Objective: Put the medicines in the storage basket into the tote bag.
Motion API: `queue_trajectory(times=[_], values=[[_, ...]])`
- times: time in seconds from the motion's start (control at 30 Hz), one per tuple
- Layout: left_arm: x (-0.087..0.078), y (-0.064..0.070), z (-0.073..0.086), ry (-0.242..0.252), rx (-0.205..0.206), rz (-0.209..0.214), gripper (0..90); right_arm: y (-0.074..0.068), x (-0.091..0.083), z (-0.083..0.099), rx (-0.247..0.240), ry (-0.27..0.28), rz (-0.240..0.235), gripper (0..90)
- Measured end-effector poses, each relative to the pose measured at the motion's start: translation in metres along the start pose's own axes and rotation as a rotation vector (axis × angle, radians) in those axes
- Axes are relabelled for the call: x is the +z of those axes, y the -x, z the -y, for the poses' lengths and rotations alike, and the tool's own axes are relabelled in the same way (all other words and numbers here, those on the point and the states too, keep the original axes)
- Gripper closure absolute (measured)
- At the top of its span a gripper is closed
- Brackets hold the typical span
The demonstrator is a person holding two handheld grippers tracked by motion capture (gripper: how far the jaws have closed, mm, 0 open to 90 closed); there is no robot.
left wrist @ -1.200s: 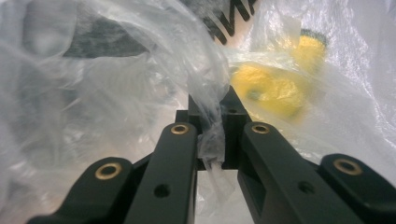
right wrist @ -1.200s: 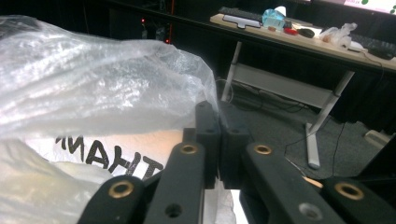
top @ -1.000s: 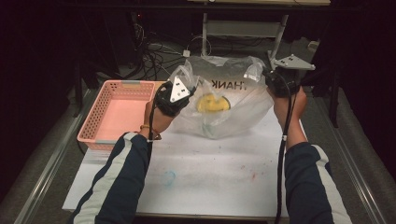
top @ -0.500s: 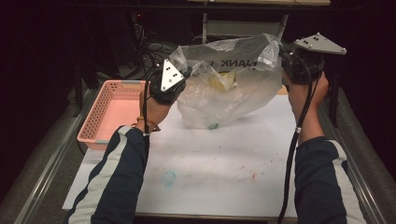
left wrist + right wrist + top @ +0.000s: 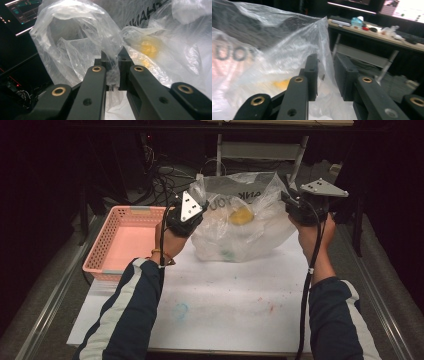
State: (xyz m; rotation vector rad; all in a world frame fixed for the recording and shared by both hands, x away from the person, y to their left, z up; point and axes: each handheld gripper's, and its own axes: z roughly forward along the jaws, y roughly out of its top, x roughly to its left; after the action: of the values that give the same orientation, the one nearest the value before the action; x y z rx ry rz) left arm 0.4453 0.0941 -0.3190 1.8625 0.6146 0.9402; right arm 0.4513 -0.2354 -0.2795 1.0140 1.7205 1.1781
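A clear plastic bag [image 5: 250,227] with dark lettering hangs between my two grippers over the far part of the white sheet [image 5: 225,295], its bottom touching the sheet. A yellow object [image 5: 241,215] lies inside it, and a small green thing [image 5: 227,254] sits near its bottom. My left gripper [image 5: 198,202] is shut on the bag's left rim; in the left gripper view [image 5: 113,68] film is bunched between the jaws beside the yellow object [image 5: 148,47]. My right gripper [image 5: 287,200] holds the right rim; the bag's edge [image 5: 325,45] runs down between its jaws [image 5: 327,75].
A pink basket [image 5: 116,222] stands on the left of the table, close to my left forearm. Cables and a metal stand [image 5: 260,150] lie beyond the far edge. A shelf with small items [image 5: 372,28] is behind the bag. The near sheet has faint colour stains.
Both grippers lifted the bag off the sheet, the right one going high and outward. They have since come down a little, and the right one has moved back inward.
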Motion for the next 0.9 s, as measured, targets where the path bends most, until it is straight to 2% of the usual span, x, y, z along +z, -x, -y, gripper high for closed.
queue_trajectory(times=[0.07,0.2,0.37,0.47,0.6,0.8,0.9], values=[[0.0,0.0,-0.001,0.0,0.008,-0.012,85.7,0.0,-0.006,-0.001,0.004,0.031,-0.009,58.4],[-0.003,-0.003,-0.001,-0.001,0.013,-0.039,85.9,-0.001,-0.023,-0.005,0.008,0.1,-0.028,49.5],[-0.009,-0.013,-0.001,-0.003,0.005,-0.076,85.9,-0.005,-0.037,-0.01,-0.011,0.107,-0.064,39.7],[-0.015,-0.019,-0.003,0.012,-0.005,-0.095,85.7,-0.01,-0.044,-0.012,-0.013,0.109,-0.083,36.8],[-0.021,-0.024,-0.003,0.019,-0.019,-0.101,85.6,-0.02,-0.055,-0.01,-0.029,0.139,-0.108,35.6],[-0.029,-0.024,0.0,0.019,-0.023,-0.079,85.3,-0.037,-0.066,0.001,-0.061,0.153,-0.141,35.1],[-0.034,-0.021,0.005,0.027,-0.016,-0.067,85.2,-0.043,-0.071,0.008,-0.068,0.152,-0.136,33.9]])
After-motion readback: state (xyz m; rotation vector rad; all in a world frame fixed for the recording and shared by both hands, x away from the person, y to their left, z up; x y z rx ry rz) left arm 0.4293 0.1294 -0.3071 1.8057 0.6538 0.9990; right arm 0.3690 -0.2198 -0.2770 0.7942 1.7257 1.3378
